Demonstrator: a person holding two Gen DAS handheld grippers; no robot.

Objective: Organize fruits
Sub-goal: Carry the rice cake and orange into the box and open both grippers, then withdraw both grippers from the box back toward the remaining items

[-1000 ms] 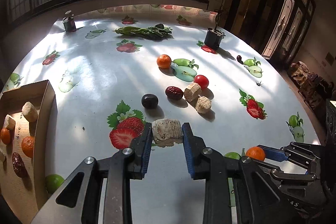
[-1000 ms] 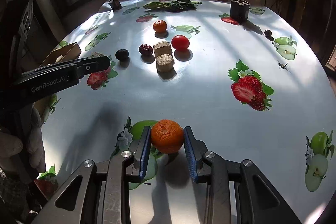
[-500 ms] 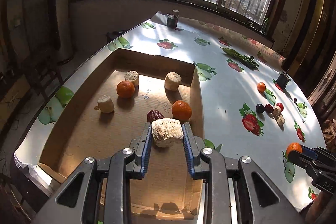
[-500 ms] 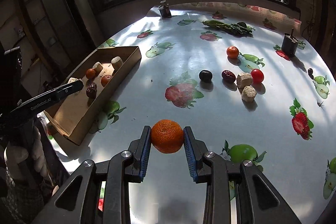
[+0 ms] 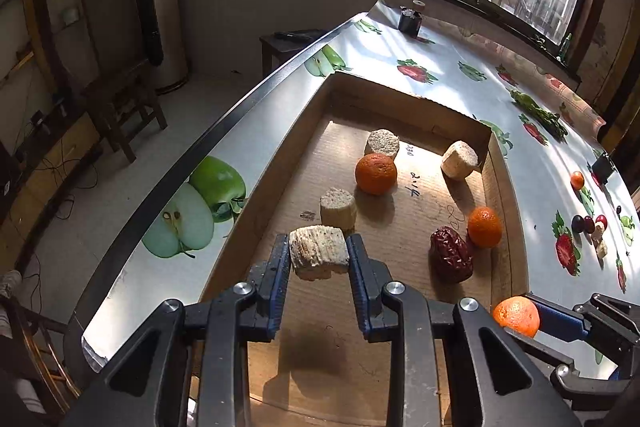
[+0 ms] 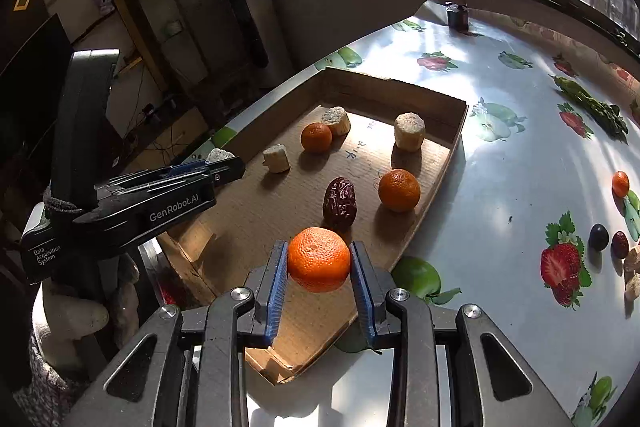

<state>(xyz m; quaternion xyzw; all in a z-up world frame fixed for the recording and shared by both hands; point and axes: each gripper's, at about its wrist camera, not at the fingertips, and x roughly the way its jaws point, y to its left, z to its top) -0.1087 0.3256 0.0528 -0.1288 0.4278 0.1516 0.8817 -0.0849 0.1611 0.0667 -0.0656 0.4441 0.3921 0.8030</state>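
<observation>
Currently both grippers are held above the cardboard tray (image 5: 500,195), which sits on the worktop (image 6: 500,187) near its edge.

Left gripper (image 5: 319,259): pointed forward and down over the near part of the tray, near its left wall. Its blue-padded fingers (image 5: 280,267) pinch a pale, rough-sided cylindrical chunk (image 5: 318,255), ridged on its flanks with speckled brownish patches. The chunk hangs clear of the cardboard; its shadow falls on the tray floor just below. In the right wrist view the same gripper (image 6: 224,163) comes in from the left, with the chunk (image 6: 219,155) showing at its tip.

Right gripper (image 6: 319,261): poised over the near right corner of the tray, fingers (image 6: 276,279) clamped on either side of a mandarin (image 6: 319,259). Skin bright orange, dimpled, small stem scar facing up. In the left wrist view this mandarin (image 5: 516,315) sits at the tip of the right gripper (image 5: 532,319), just outside the tray's right wall.

Tray contents, left wrist view:
- three more pale chunks: one (image 5: 338,209) just ahead of the held one, one (image 5: 382,143) toward the far end, one (image 5: 459,159) near the far right corner
- two mandarins: one (image 5: 376,173) touching or just beside the far chunk, one (image 5: 485,227) by the right wall
- a wrinkled dark red date (image 5: 451,255) just beside the second mandarin

Further right on the fruit-printed worktop lies a small cluster of loose fruit (image 6: 612,243), well apart from the tray.
</observation>
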